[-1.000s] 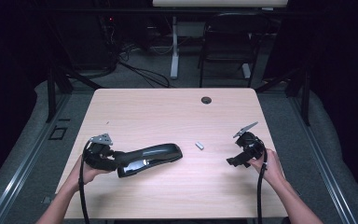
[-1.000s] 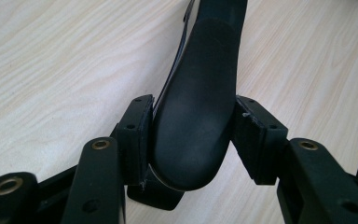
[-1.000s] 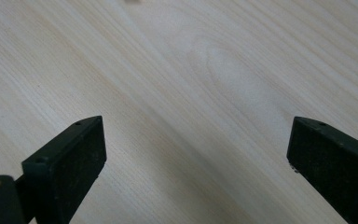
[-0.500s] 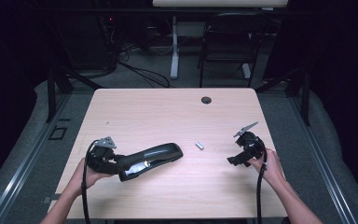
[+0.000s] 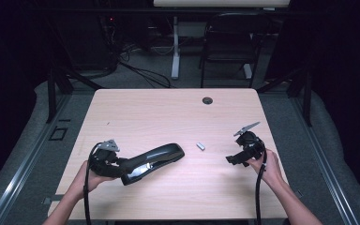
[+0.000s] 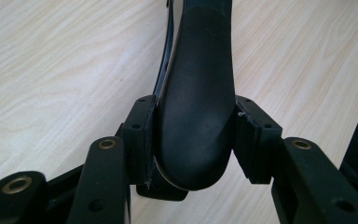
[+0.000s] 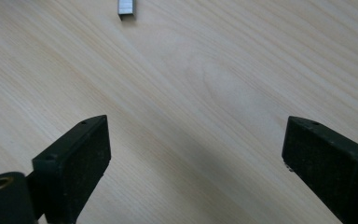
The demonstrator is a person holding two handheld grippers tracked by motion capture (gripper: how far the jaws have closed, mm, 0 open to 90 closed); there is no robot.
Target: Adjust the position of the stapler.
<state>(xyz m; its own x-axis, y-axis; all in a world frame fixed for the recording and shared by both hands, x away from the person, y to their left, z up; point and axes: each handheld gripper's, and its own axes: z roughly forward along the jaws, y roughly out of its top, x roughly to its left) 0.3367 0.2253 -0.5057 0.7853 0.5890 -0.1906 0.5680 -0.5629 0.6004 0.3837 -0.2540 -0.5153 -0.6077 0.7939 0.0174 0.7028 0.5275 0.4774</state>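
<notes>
1. A long black plastic stapler (image 5: pixel 152 161) is seen lying on the pale wooden table (image 5: pixel 168 112), towards its near left part, with its far end angled to the right.
2. The stapler's rounded near end is clamped by the left gripper (image 5: pixel 122 165); in the left gripper view, both black pads are pressed against the sides of the glossy black body (image 6: pixel 196 107).
3. The left gripper's jaws have just been closing a little, with the stapler between them.
4. The left gripper is held in the person's left hand (image 5: pixel 90 174), low over the table near the front edge, with its black cable looped beside it.
5. The right gripper (image 5: pixel 230 160) is held by the right hand (image 5: pixel 269 166) at the table's right side, well apart from the stapler, with a grey three-cornered plate on top.
6. Its jaws are spread wide with nothing between them; bare wood grain is seen between the two black pads (image 7: pixel 81 158) in the right gripper view.
7. A small silvery metal block of staples (image 5: pixel 200 146) is lying flat on the table between the stapler's far end and the right gripper, touched by neither.
8. The same staple block (image 7: pixel 126 9) is seen ahead of the open right jaws, near the top of the right gripper view.
9. A small dark round grommet (image 5: pixel 207 100) is set in the table near its far edge.
</notes>
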